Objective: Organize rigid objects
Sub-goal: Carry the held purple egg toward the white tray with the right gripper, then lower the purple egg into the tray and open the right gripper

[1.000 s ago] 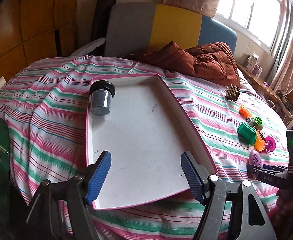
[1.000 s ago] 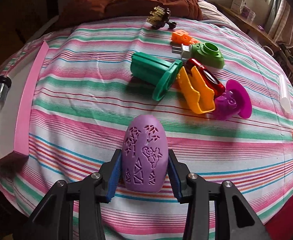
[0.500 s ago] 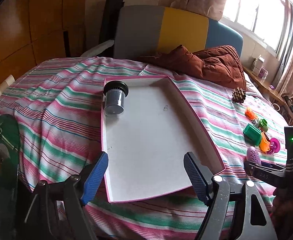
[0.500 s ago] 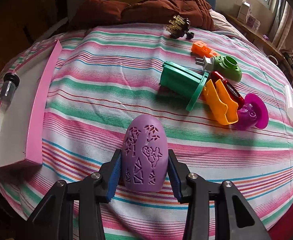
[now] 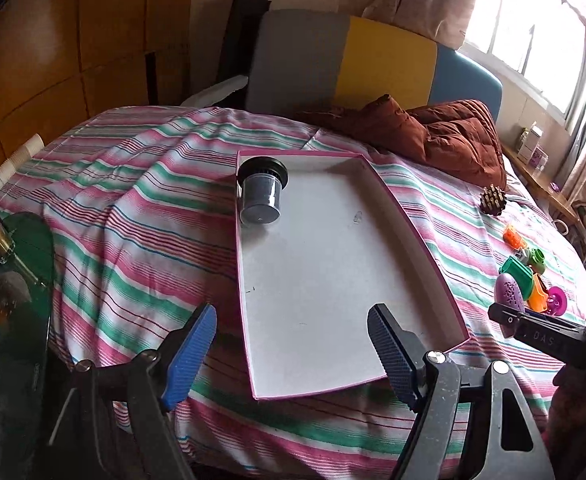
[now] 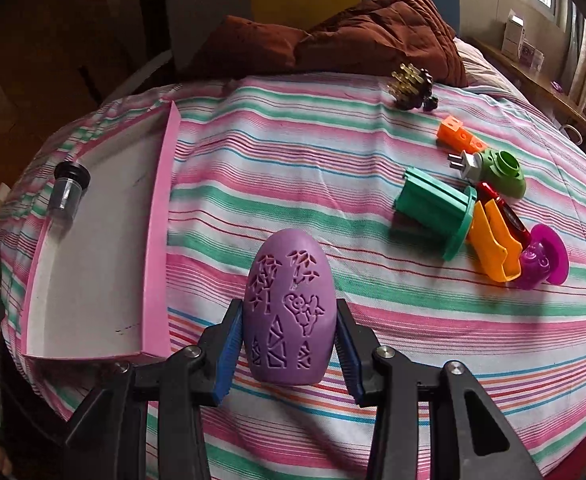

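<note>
My right gripper (image 6: 289,344) is shut on a purple egg-shaped piece (image 6: 289,308) with cut-out patterns, held above the striped cloth just right of the pink-rimmed white tray (image 6: 159,240). In the left wrist view that same purple egg (image 5: 509,296) shows at the far right. A dark-capped clear jar (image 5: 262,192) lies in the tray's far left corner. My left gripper (image 5: 293,350) stands open over the tray's near edge (image 5: 317,390), nothing between its fingers.
A cluster of toys lies on the cloth to the right: teal spool (image 6: 437,210), yellow piece (image 6: 493,246), magenta disc piece (image 6: 543,262), green ring piece (image 6: 501,170), orange block (image 6: 459,136), a pine-cone-like thing (image 6: 409,86). A brown quilt (image 6: 333,40) lies at the back.
The right gripper has carried the purple egg leftward, closer to the tray's right rim. The left gripper has drawn back a little from the tray and its jaws stand slightly wider.
</note>
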Available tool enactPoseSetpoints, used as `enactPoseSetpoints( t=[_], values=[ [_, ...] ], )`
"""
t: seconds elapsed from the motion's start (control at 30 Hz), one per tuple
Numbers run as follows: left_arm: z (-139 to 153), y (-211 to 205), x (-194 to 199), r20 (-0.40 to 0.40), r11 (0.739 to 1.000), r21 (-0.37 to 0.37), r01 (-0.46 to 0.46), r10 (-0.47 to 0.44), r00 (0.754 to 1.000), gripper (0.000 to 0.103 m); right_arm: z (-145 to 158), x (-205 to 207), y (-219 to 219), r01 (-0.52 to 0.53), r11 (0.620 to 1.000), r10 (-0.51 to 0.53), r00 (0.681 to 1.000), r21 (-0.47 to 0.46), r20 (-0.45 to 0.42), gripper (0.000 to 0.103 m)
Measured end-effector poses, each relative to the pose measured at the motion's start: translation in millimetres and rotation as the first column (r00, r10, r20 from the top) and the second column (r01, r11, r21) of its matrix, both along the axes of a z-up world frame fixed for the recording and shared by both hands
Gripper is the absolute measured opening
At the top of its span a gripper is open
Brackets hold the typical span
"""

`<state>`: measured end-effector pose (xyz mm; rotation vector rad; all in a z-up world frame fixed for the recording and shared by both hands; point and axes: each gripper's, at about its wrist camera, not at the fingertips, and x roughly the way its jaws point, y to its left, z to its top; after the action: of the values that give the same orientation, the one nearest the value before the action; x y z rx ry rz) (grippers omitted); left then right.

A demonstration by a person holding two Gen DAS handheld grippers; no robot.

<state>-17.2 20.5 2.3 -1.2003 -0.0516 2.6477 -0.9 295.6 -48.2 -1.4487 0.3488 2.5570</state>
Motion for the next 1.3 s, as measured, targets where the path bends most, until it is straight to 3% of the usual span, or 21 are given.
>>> enactPoseSetpoints(
  t=[0.3, 0.6, 0.87, 1.0, 1.3],
  values=[
    [-1, -10, -3, 0.007, 0.999, 0.011, -0.03, 0.03, 1.0, 0.079, 39, -25, -47, -0.188, 0.982, 0.183, 0.976, -0.036, -0.118, 0.043],
    [-8, -37, -8, 0.028, 0.993, 0.032, -0.114, 0.113, 0.993, 0.079, 24, -68, -119, -0.381, 0.923, 0.378, 0.924, -0.061, -0.059, 0.043],
    [-13, -50, -10, 0.031, 0.987, 0.029, -0.158, 0.158, 0.987, 0.082, 1, -99, -157, -0.454, 0.885, 0.455, 0.89, -0.1, -0.015, 0.043],
    [-13, -53, -11, 0.031, 0.985, 0.03, -0.169, 0.169, 0.985, 0.082, -7, -116, -173, -0.492, 0.855, 0.498, 0.867, -0.163, -0.004, 0.043],
    [-14, -56, -11, 0.033, 0.984, 0.019, -0.175, 0.174, 0.984, 0.083, -2, -125, -175, -0.489, 0.846, 0.491, 0.87, -0.21, -0.05, 0.046]
  ],
)
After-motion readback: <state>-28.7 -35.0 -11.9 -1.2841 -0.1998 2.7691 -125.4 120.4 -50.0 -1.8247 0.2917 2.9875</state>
